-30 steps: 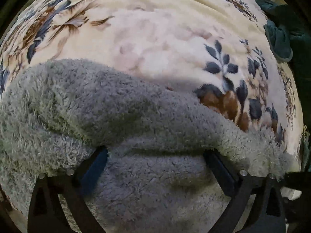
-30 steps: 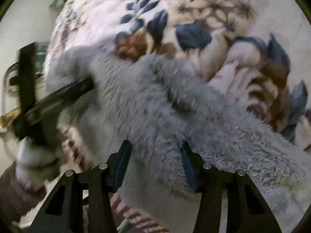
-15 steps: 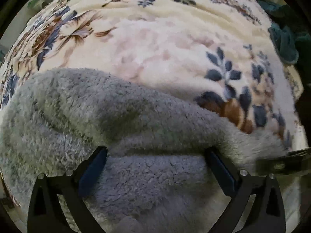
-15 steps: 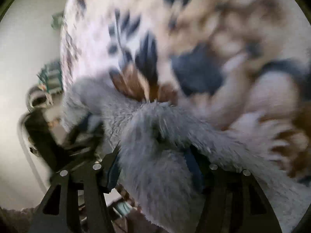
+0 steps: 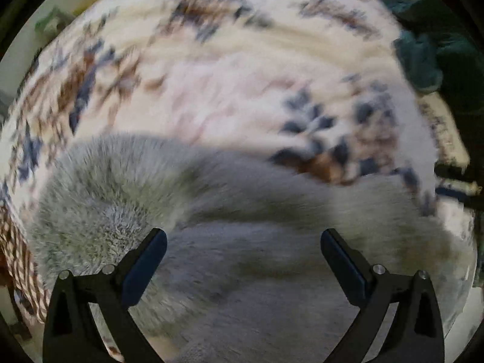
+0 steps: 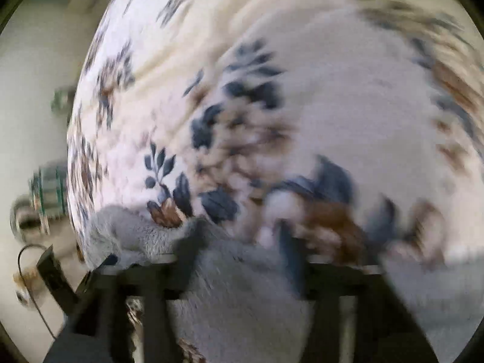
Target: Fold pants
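Two black two-finger tools to account for, both over a pair of grey, shaggy fleece pants (image 5: 127,199) bunched on a cream plush blanket with blue and brown flowers (image 5: 242,75). Lies along the blanket's near edge, heaped toward the near left corner, with a rounded fold standing up and a flatter layer beneath. Left gripper (image 5: 243,260): spread wide, hovering above or just resting on the flat layer, pinching nothing. Right gripper (image 6: 239,242): smeared by motion, with a thick roll of the fleece filling the gap between the fingers; cannot tell whether clamped on it or merely straddling it. Looks light, very soft and limp, so likely to sag and drape from any single hold, never to keep a shape. Deep pile probably clings to the plush underneath and drags rather than slides, so better lifted clear than pulled across. Nothing fragile; firm squeezing safe. Best taken at a doubled edge or at the two ends of the waistband, pinching deep enough to catch every layer instead of fluff alone. Some risk of the top layer slipping free and leaving the fold crooked. Beyond the far right edge, a dark teal crumpled garment (image 5: 420,60), well apart.
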`<state>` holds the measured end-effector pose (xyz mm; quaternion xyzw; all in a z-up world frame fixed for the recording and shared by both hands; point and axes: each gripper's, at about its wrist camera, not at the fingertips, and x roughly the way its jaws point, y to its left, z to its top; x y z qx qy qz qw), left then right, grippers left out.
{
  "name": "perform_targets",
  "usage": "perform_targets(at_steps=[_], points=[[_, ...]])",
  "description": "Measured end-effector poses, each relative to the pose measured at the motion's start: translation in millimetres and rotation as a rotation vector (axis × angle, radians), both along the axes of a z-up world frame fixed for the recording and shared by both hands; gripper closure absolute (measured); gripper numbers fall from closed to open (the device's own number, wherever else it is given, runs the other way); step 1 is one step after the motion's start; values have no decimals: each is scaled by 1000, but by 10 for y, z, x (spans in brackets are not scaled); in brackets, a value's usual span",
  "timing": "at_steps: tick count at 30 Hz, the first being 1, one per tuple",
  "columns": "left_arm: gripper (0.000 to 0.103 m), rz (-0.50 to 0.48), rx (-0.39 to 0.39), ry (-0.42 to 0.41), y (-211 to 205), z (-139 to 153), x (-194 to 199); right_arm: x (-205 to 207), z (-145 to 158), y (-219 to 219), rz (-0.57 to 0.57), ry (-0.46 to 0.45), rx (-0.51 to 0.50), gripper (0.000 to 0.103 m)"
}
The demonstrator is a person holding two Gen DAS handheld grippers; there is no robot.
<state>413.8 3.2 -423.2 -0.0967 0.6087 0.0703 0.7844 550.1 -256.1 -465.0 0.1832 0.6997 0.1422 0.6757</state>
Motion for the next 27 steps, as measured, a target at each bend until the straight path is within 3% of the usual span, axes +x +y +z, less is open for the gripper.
perform_targets(at_steps=[4, 8, 11, 14, 18, 25, 26, 27], points=[[0, -116, -27, -76, -699, 388, 47, -652, 272, -966, -254, -9, -7, 37], [0, -226, -81, -61, -1288, 410, 33, -1420, 258, -2109, -513, 62, -83, 37], [0, -294, -78, -43, -1854, 326, 67, -1954, 224, -3157, -699, 119, -228, 37], [0, -328, -52, -25, -2288, 203, 108, -2249, 188, -3825, -804, 154, -362, 37], [0, -349, -28, 13, -2648, 31, 111, -2341, 147, -4331, -814, 144, -434, 37], [0, -363, 26, 70, -2882, -161, 28, -2162, -280, -4388, -593, 193, -508, 38], [0, -361, 32, 76, -2886, -170, 15, -2132, -330, -4332, -559, 190, -527, 41], [0, -362, 39, 80, -2889, -168, -5, -2115, -332, -4296, -539, 177, -544, 62]])
